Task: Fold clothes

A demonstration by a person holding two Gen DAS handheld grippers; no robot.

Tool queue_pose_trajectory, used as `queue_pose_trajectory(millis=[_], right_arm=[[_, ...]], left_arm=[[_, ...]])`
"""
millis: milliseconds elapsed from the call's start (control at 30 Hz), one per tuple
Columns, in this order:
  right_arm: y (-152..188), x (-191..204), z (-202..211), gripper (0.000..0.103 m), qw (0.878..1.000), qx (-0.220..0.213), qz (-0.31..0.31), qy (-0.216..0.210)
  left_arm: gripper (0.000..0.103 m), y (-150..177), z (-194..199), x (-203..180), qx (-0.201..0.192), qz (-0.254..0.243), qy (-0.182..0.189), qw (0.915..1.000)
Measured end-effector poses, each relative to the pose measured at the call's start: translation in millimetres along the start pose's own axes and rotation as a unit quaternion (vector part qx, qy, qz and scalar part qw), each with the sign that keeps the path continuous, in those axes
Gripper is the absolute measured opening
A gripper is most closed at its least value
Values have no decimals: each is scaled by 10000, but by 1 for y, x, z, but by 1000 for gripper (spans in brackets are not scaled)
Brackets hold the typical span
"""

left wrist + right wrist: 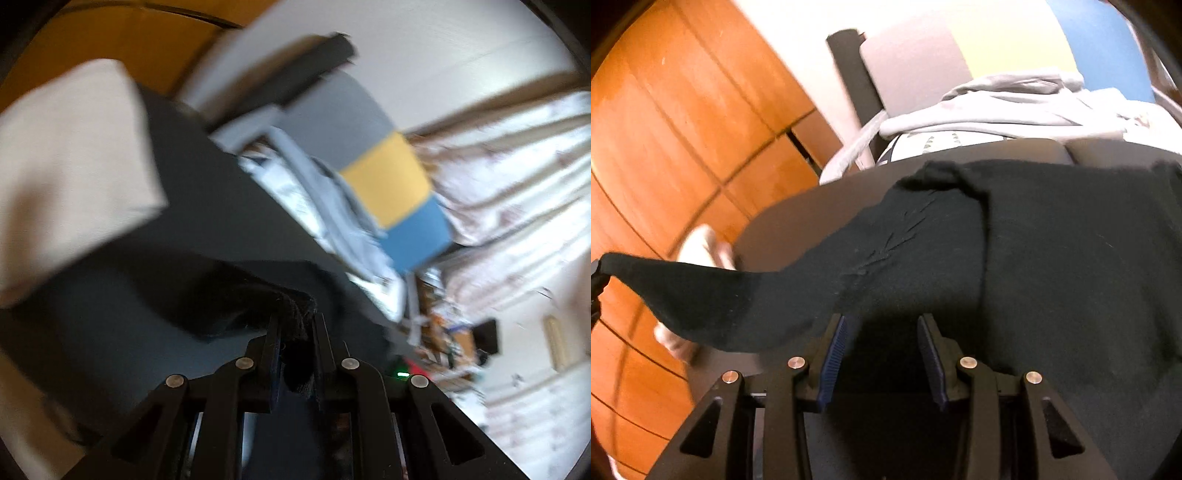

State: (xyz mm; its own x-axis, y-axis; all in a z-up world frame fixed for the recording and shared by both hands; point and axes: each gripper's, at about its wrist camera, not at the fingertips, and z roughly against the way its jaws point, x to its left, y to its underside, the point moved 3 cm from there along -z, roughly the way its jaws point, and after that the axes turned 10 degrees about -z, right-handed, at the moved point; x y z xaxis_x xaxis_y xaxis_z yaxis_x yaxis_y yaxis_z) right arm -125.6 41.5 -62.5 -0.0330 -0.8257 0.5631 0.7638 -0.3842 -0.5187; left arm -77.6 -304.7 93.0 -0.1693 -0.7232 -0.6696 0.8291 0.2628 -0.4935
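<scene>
A black garment (1052, 258) lies spread on the dark table (798, 218). One sleeve (701, 291) is pulled out to the left and lifted off the table. In the left wrist view my left gripper (295, 321) is shut on a bunch of this black fabric (291, 306). The view is blurred. My right gripper (886, 332) hovers low over the garment's body. It is open, and its blue pads (838, 350) stand apart with nothing pinched between them.
A folded beige cloth (74, 166) rests on the table at the left. Behind the table stands a chair with a grey, yellow and blue back (388, 177), and a light grey hoodie (997, 107) is draped on it. Orange wooden panels (683, 129) fill the left.
</scene>
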Motion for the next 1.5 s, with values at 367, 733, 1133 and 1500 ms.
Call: queue_pose_trajectory(millis=[367,733,1133,1500], right_arm=[[8,-80,82,41,9930,-489,-1077,28],[33,-156,134,41,9761,-812,-1967,447],[24,-137,140,41,9780,-978,-1825,274],[4,-72,121,41,9874,-804,285,1329]], left_arm=[[15,28,-185,-175,1069,-1192,768,9841],[15,135,-389,-194,2171,-1600,-136,9629],[96,119,-293,-171,833,-2778,320,9565],[82,131,-246,-45,373,-2611,-1188,9572]])
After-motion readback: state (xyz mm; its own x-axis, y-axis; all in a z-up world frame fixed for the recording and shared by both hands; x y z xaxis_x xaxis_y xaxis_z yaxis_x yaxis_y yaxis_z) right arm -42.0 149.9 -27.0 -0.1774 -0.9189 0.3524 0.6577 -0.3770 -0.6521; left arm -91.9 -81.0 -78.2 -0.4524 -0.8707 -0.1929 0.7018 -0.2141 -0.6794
